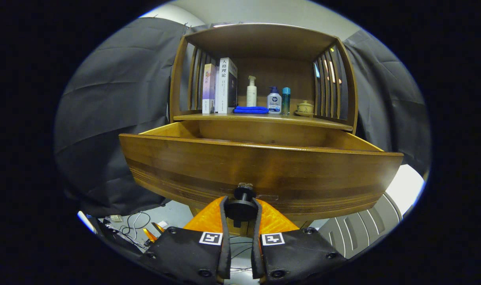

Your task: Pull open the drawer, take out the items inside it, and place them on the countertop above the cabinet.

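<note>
1. Right now you are holding the gripper (240, 211) clenched on the drawer's round knob (240, 206), with both fingers pressing against its sides.
2. The drawer (260, 174) is standing pulled out of the cabinet (264, 71), its front panel facing you and its long axis running side to side across the fingers.
3. The knob is sitting at the lower middle of that front panel and pointing straight back toward you, between the fingertips.
4. The drawer's inside is lying beyond the front panel's top edge; from this angle you cannot tell what it is holding.
5. The countertop (264, 117) above the drawer is carrying two upright books (220, 86), a folded blue cloth (251, 109), a white pump bottle (251, 91), a second pump bottle (274, 101), a slim teal bottle (286, 100) and a small lidded cup (305, 108).
</note>
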The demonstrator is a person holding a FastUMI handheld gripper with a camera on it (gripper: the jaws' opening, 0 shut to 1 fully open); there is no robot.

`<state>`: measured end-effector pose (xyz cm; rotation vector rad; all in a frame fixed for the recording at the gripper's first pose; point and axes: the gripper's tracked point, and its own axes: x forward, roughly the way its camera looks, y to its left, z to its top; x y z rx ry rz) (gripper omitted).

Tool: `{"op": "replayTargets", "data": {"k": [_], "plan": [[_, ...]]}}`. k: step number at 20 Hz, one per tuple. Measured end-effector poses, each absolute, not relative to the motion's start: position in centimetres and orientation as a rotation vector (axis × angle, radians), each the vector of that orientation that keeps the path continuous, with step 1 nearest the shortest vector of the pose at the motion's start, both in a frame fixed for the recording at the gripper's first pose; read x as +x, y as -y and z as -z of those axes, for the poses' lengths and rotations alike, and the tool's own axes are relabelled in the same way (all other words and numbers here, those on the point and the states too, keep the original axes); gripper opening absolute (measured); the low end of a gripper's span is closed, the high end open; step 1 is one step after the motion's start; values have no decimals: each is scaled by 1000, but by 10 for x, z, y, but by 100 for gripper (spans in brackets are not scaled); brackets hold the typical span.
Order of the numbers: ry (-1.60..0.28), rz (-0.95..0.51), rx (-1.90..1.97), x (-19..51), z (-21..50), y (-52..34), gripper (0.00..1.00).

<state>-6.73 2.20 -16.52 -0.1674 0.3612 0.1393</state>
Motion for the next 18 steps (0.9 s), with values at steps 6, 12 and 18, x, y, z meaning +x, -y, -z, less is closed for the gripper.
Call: {"op": "replayTargets", "data": {"k": [6, 12, 18], "plan": [[-302, -170, -185, -72, 149, -24, 44], [-200, -208, -199, -71, 100, -31, 89], [-158, -256, -192, -50, 43, -38, 98]]}}
